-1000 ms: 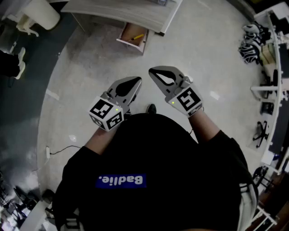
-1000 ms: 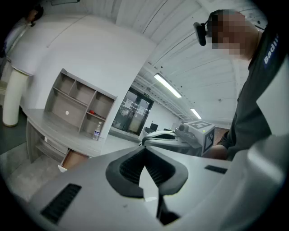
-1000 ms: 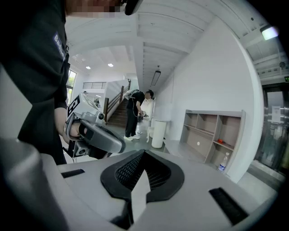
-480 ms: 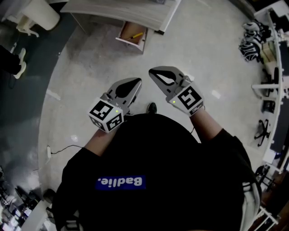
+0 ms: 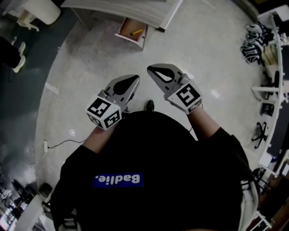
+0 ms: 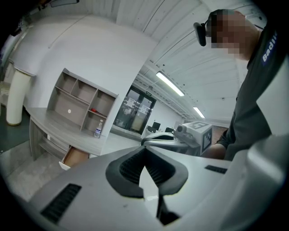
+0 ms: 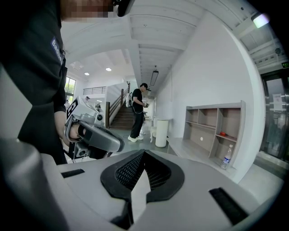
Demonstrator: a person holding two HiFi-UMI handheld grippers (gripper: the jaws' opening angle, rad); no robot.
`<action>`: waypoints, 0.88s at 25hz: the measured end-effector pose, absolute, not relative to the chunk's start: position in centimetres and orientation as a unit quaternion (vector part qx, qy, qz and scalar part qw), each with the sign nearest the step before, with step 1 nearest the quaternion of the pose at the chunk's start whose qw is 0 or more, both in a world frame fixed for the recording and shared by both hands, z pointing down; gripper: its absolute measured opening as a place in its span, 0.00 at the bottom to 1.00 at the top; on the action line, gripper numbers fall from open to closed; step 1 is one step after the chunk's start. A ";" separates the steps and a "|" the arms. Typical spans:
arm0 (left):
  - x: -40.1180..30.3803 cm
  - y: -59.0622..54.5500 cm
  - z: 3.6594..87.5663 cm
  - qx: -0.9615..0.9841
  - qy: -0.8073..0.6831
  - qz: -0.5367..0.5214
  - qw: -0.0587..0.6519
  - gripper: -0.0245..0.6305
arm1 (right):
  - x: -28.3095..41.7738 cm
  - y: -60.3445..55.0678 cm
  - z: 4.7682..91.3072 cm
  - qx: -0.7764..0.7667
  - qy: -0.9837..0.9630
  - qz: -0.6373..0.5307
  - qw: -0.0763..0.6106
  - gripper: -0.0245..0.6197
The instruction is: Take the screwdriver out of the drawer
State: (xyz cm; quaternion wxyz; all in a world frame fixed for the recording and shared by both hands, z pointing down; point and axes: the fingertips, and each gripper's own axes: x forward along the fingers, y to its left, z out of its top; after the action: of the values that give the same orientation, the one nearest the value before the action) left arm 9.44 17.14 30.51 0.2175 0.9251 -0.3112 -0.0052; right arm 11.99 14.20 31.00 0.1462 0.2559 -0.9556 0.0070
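Screwdriver [image 5: 137, 32]: yellow, lying inside the open drawer [image 5: 131, 41] under the grey surface [image 5: 131, 11], well apart from both grippers. Left gripper [image 5: 135, 80]: jaws clenched together, nothing between them, held above the floor [image 5: 90, 63] in front of the person. Right gripper [image 5: 150, 69]: jaws likewise clenched, empty, just beside the left gripper.
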 end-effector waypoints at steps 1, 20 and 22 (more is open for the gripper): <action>9.7 17.0 30.6 0.924 -0.314 -0.006 0.217 0.04 | 12.3 14.0 31.0 0.256 -0.956 0.009 0.145 0.09; 10.1 12.5 30.9 0.899 -0.391 -0.017 0.196 0.04 | 13.8 9.1 34.4 0.209 -0.962 0.013 0.173 0.09; 9.1 11.4 31.3 0.900 -0.391 -0.018 0.194 0.04 | 12.8 7.8 34.8 0.212 -0.961 0.011 0.176 0.09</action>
State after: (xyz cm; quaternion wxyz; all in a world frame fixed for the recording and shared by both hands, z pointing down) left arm 9.08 11.41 31.25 0.1944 0.8996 -0.3906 -0.0179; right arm 12.77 7.81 34.81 0.1765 0.2118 -0.9612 0.0114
